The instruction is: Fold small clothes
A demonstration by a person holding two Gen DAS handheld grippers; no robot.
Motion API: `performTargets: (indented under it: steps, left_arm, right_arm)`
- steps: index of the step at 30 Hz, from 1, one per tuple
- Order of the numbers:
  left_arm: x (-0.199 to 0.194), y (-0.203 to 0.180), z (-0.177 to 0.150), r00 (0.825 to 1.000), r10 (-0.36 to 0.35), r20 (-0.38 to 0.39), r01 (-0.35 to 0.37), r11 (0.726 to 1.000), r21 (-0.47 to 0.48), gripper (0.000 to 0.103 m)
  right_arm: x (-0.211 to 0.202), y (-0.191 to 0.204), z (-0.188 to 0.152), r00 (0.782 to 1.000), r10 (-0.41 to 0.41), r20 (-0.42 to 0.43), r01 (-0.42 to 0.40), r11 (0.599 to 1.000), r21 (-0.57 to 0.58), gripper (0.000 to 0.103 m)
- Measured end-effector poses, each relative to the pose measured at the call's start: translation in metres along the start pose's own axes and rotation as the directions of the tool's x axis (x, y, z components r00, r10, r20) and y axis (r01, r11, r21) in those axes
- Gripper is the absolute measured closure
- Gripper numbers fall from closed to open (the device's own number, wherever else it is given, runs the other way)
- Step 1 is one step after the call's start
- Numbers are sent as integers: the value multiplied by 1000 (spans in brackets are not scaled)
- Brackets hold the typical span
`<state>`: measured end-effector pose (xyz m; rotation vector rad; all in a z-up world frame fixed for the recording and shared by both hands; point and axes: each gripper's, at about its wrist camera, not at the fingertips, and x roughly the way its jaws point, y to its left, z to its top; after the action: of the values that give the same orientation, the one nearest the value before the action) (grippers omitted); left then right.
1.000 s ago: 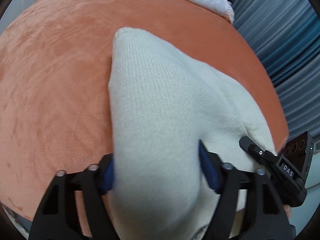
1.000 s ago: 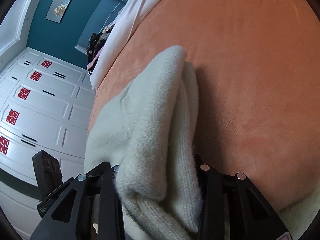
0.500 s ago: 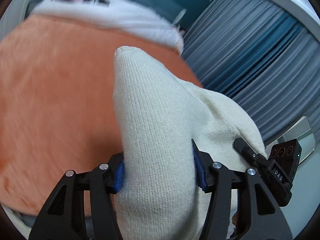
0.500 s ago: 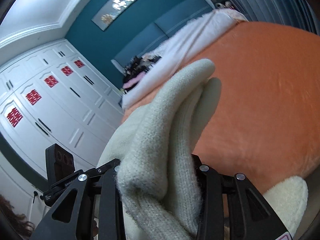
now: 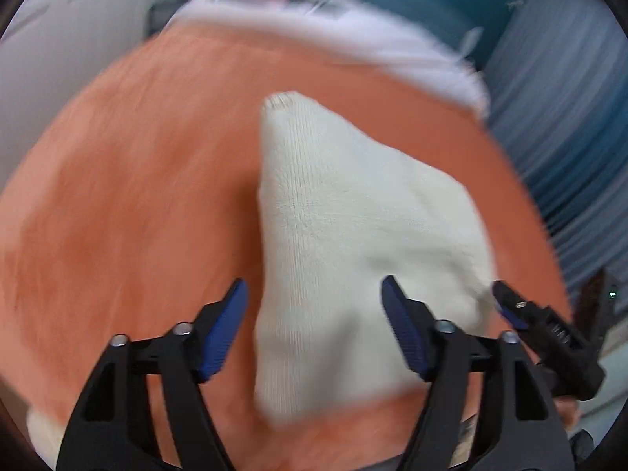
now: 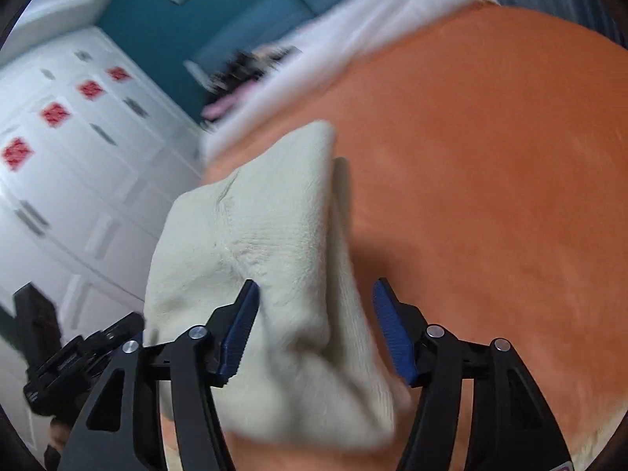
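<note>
A cream knitted garment (image 5: 337, 243) lies folded on the orange bed cover (image 5: 137, 196), a narrow end pointing away. My left gripper (image 5: 314, 325) is open, its blue-padded jaws apart on either side of the garment's near part, not clamping it. In the right wrist view the same garment (image 6: 267, 235) lies in a thick fold on the cover (image 6: 490, 176). My right gripper (image 6: 316, 329) is open too, jaws spread around the near end. Both views are motion-blurred.
White bedding (image 5: 333, 39) lies at the far edge of the bed, with dark items behind it. Blue-grey curtains (image 5: 569, 117) hang on the right. White wardrobe doors (image 6: 78, 157) with red markings stand to the left. The other gripper (image 5: 549, 337) shows at the right edge.
Both grippers have opened and let go of the garment. It has dropped from being held up onto the orange cover, and both cameras now tilt down toward the bed.
</note>
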<state>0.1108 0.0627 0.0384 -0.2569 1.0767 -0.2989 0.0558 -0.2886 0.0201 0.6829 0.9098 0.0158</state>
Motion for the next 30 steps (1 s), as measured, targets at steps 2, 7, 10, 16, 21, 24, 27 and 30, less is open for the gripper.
performTargets:
  steps: [2,7,10,16,21,24,27,30]
  left_arm:
    - [-1,27,-27,999,-39,5,40,996,-79,40]
    - [-3,45,-46,994,-105,32,109,975,-194,26]
    - [10,37,-28,994,-107,17,109,975,-192,26]
    - [2,3,-38,999,-29,29,31,998,-63,24]
    - [7,-3,-42,1000,18,8,-18,999,-31,24]
    - [11,-3,-41,999,32,-6,-32,999,-33,24]
    - [14,-2,-39,999,42,-10,-42,999,-29,24]
    - [17,-1,-40,999,46,-20,-47,998,-31,24]
  right_arm:
    - [-12,-18,-22,999,38,22,-39,999,30,54]
    - [-18,-25,-19,1000,-17,6,17,1000,-21,41]
    - [-2,-31,-2,1000,-9,-9,9,999,36,36]
    - [21,-19,-13,998,-18,-60,20,999,34,36]
    - [38,-9,-3,998,6,-70,-3,999,42,36]
    - [46,-1,2,997,-11,-76,12,1000,22,35]
    - [48,-1,2,997,-17,-74,19,1000,23,35]
    - [46,-3,2,998,-5,-67,7,1000,29,35]
